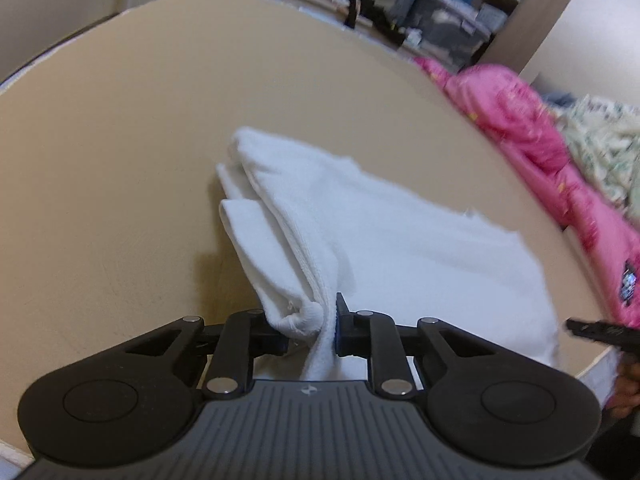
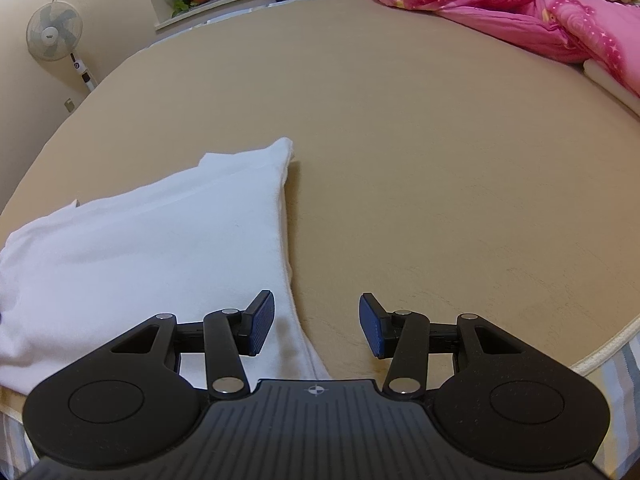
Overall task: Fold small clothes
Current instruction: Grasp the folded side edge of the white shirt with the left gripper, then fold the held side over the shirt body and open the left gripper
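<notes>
Left gripper (image 1: 316, 330) clamps the white garment (image 1: 380, 240), long axis running toward upper left. Right gripper (image 2: 317, 325) hangs spread, holding nothing. No legible writing.

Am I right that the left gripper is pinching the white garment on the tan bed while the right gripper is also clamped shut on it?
Not quite. The left gripper is indeed shut on the white garment on the tan bed, but the right gripper is open: the right wrist view shows its blue pads spread apart, holding nothing, over the garment's edge.
</notes>
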`<state>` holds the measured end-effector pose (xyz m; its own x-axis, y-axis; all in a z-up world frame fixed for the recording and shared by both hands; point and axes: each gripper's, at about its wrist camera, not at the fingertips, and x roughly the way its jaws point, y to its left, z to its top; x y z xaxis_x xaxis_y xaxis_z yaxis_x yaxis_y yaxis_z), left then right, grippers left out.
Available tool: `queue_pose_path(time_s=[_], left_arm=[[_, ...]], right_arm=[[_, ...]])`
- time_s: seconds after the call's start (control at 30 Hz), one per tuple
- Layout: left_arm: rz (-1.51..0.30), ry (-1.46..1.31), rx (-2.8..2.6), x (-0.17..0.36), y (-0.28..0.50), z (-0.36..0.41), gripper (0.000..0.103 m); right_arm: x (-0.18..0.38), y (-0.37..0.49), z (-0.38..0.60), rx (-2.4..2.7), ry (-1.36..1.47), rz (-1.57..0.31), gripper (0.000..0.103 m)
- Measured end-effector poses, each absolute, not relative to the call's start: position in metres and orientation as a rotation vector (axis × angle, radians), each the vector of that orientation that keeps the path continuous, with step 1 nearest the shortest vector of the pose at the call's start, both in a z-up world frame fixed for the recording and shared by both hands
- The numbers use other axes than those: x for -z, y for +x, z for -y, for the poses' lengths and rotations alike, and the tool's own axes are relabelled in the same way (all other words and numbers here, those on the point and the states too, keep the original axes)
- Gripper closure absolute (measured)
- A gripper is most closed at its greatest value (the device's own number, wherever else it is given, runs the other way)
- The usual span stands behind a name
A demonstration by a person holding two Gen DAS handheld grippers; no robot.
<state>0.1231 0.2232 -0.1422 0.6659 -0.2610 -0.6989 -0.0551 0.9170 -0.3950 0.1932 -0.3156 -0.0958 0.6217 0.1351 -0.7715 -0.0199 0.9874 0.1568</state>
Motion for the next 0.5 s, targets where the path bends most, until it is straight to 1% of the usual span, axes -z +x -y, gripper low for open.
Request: queue_pose_path(time_s=[0.13,0.23,0.37,0.5], left_arm=[[-0.799,-0.438,0.106,0.122,0.104,-0.243,0.082],[-0.788,-0.426,0.041,0.118,0.087,-0.263,0.082],[-0.833,-0.251,-0.050,0.123,0.078,-0.265,0.081],[-0.842,-0.094,-0.068,0.120,0.079,-0.235,0.082]], right_arm=[[0.095,0.195,0.309,-0.101,0.139,-0.886,0.054],[0.095,0.197,0.304,-0.117,0.131,-0.881,0.054],[0.092,0.198,0.304,-0.136,0.137,-0.869,0.054],[0.086,0.201,0.309,-0.160,0.172,-0.850,0.054]])
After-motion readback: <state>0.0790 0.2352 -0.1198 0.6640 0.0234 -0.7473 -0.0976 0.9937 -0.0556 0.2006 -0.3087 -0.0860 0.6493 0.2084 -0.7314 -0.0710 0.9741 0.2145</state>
